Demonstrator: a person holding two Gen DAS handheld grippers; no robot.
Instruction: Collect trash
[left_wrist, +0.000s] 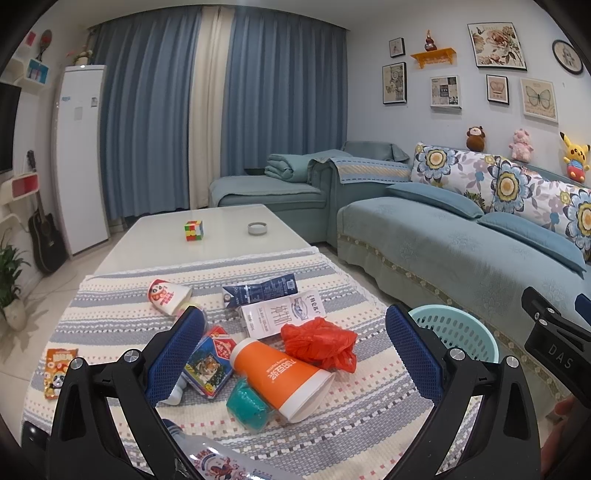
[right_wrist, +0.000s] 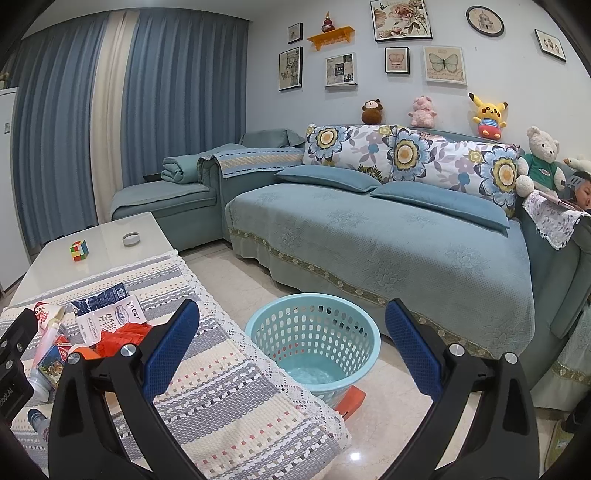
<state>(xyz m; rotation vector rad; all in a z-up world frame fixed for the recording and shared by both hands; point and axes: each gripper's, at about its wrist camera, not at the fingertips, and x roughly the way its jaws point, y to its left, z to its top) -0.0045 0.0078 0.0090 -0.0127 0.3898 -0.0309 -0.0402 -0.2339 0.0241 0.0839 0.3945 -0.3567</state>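
Trash lies on the striped cloth (left_wrist: 332, 424): an orange paper cup (left_wrist: 280, 380) on its side, a crumpled red plastic bag (left_wrist: 319, 343), a teal cup (left_wrist: 245, 404), a white milk carton (left_wrist: 284, 317), a dark blue carton (left_wrist: 260, 290), a tiger-print box (left_wrist: 208, 365), a red-and-white cup (left_wrist: 168, 295) and a clear bottle (left_wrist: 221, 461) at the bottom edge. My left gripper (left_wrist: 295, 347) hangs open over this heap, holding nothing. My right gripper (right_wrist: 291, 347) is open too, above the empty light-blue basket (right_wrist: 314, 343) on the floor beside the table.
A Rubik's cube (left_wrist: 194, 230) and a small round dish (left_wrist: 257, 228) sit on the white table's far half. An orange snack packet (left_wrist: 59, 371) lies at the cloth's left edge. The blue sofa (right_wrist: 388, 236) runs behind the basket. An orange object (right_wrist: 351, 402) lies under the basket.
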